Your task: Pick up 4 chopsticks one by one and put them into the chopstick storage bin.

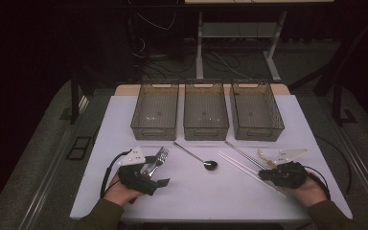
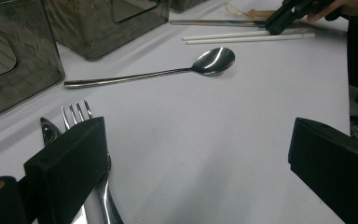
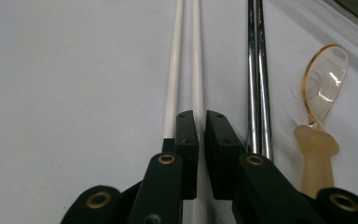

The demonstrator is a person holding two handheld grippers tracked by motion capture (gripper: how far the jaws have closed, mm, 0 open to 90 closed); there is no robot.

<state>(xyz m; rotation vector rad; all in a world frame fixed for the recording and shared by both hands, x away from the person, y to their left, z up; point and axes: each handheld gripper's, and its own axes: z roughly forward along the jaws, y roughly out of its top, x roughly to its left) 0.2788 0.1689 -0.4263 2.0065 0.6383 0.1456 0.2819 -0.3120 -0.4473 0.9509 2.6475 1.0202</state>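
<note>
- White, slim, round chopstick [image 3: 197, 70] sits clenched between the right gripper [image 3: 201, 122] near the table's [image 1: 191, 191] right edge.
- Left gripper [image 2: 196, 154] hangs released beside a shiny steel fork [image 2: 77, 112].

three smoky see-through bins stand in a row at the far side of the white table [image 1: 191, 187]: the left bin [image 1: 154, 111], the middle bin [image 1: 206, 110] and the right bin [image 1: 256, 111], just beside one another. a steel spoon [image 1: 197, 157] lies before the middle bin, bowl toward the near edge. an amber plastic spoon [image 3: 324, 88] lies right of the steel chopsticks [image 3: 257, 70]. cables [image 1: 220, 60] trail over the floor beyond the table.
</note>
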